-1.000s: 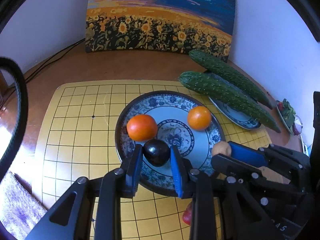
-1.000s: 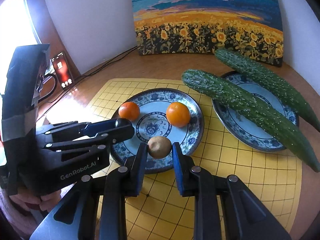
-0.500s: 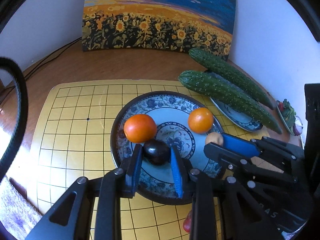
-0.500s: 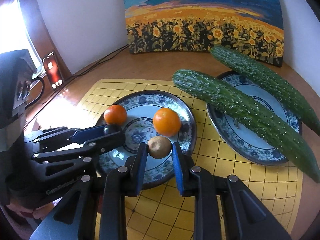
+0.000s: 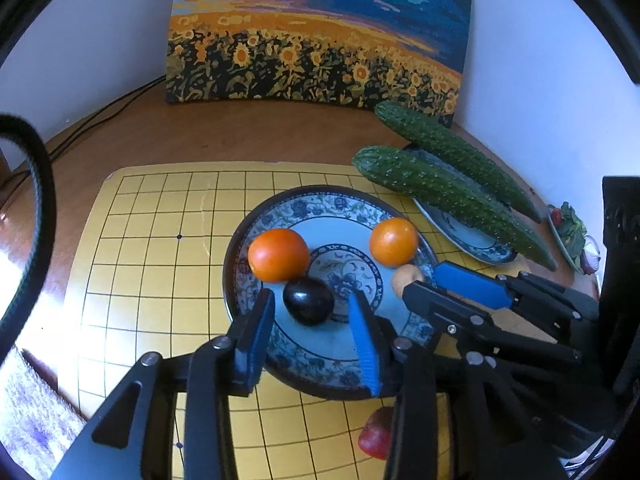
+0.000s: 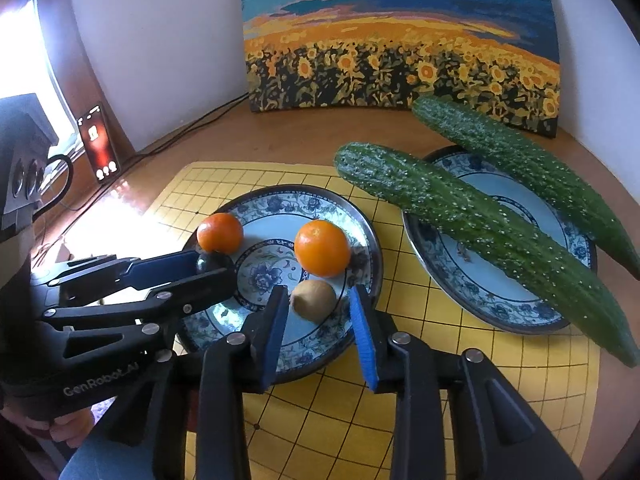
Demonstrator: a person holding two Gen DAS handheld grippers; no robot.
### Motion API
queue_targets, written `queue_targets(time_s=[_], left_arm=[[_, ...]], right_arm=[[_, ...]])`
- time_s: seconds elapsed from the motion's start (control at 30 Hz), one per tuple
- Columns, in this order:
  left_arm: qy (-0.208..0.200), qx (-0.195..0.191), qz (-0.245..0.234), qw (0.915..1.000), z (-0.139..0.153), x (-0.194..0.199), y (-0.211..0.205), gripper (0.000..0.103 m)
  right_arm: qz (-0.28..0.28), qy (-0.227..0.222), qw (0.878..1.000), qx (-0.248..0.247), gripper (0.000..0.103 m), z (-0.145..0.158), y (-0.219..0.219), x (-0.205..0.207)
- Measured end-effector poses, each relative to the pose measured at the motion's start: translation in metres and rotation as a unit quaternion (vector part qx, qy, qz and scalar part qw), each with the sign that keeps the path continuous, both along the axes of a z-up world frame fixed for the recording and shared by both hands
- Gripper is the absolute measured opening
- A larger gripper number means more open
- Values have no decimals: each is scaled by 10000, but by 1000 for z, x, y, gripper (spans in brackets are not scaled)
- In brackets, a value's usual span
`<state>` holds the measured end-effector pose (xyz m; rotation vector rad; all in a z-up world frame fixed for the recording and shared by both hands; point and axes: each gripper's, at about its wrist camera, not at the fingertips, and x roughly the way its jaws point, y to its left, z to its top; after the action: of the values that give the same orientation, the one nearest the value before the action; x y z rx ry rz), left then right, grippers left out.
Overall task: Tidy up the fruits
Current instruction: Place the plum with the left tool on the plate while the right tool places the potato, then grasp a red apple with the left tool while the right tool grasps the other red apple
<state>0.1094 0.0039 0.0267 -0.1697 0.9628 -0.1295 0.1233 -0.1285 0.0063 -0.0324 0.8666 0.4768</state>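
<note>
Both my left gripper (image 5: 310,322) and right gripper (image 6: 318,314) have just opened wide, leaving plum (image 5: 308,301) and kiwi (image 6: 313,300) delivered on the fruit plate (image 6: 360,232).

Blue-floral plate (image 6: 360,232), orange tangerines (image 6: 322,247), yellow grid mat (image 5: 152,216) (black lines)
</note>
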Motion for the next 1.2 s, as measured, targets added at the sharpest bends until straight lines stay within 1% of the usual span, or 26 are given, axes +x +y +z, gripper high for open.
queue_targets(time_s=[0.37, 0.53, 0.83, 1.2], left_arm=[[-61, -92, -132, 9999, 18, -30, -7, 43], [-38, -106, -198, 9997, 20, -45, -11, 44], [95, -99, -361, 9993, 10, -63, -22, 44], [181, -34, -457, 9988, 0, -67, -33, 44]], right_arm=[[-118, -16, 9999, 18, 37, 12, -16, -28], [-183, 11, 9998, 26, 38, 16, -23, -44], [-296, 24, 9996, -11, 38, 20, -36, -77], [-449, 145, 9989, 13, 38, 14, -48, -101]])
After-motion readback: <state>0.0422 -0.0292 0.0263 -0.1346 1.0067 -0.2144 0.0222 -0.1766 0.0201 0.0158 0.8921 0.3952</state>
